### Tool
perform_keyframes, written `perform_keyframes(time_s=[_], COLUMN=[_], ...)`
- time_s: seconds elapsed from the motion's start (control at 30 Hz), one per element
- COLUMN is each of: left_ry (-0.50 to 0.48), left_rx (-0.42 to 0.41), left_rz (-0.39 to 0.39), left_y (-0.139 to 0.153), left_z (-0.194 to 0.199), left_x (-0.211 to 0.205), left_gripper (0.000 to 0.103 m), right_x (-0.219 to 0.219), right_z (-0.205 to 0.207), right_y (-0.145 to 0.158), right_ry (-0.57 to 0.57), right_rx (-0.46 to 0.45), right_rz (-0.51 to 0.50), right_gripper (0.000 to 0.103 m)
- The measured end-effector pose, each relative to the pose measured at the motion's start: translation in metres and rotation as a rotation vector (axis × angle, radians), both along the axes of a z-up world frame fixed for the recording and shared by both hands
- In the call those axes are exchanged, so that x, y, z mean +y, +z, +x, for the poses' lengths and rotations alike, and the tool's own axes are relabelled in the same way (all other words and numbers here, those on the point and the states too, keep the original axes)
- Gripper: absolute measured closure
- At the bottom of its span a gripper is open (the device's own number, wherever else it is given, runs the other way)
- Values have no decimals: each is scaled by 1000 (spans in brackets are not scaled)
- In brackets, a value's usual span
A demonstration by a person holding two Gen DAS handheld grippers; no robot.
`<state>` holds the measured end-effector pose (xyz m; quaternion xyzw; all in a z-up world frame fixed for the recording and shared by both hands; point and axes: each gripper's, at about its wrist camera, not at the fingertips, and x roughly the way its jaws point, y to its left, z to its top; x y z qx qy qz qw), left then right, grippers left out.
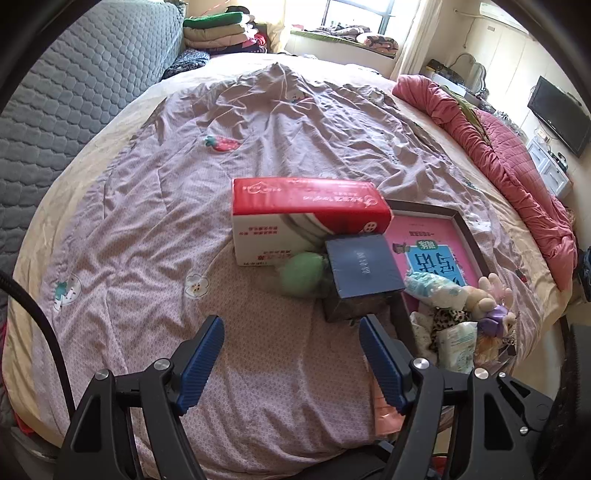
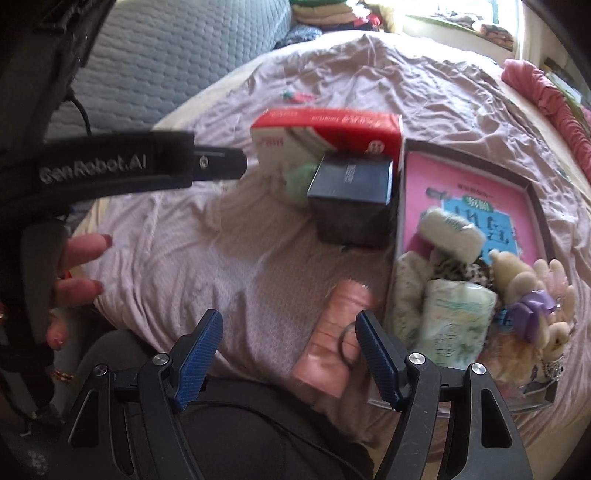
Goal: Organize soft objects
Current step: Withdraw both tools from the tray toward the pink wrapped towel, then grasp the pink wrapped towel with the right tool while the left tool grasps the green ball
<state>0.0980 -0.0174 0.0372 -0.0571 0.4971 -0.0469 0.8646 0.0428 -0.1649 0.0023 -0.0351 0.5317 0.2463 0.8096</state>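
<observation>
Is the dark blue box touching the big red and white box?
Touching. In the left wrist view the dark blue box leans against the front of the red and white box, with no gap. The right wrist view shows the same.

A home bedroom: a wide bed [image 1: 155, 229] under a rumpled quilt, folded blankets [image 1: 218, 31] stacked far off, a television [image 1: 559, 114] at right.

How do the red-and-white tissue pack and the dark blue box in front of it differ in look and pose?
The tissue pack is long, red on top and white below, and lies flat; the dark blue box is more compact and squarish. The pack is soft-wrapped with large print, while the box looks rigid, with only small pale lettering on its lid. The pack lies farther up the bed, the box nearer the tray. Both rest on the quilt.
</observation>
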Motion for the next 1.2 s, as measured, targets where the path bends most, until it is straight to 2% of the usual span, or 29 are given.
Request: perform_keyframes(time_s=[0.33,0.57,0.77,0.97,1.2], left_ry=[-17,-34,-38,-43,-71], left_rx=[49,54,67,79,78], left_rz=[-5,-53,-71,-74,-76], left_y=[-27,-46,-63,-78,-88], left_z=[7,22,40,52,62], left_x=[11,15,15,14,10], left_gripper=[28,28,28,28,28], right_x=[13,23,33,41,42], right_z=[13,17,18,23,36], right_y=[-31,-52,-64,-75,-84], right_ry=[-28,-4,31,55,71], right_rx=[53,50,16,12,38], right_rz=[-125,-243,-353,-410,-409], right_gripper=[27,38,38,39,37])
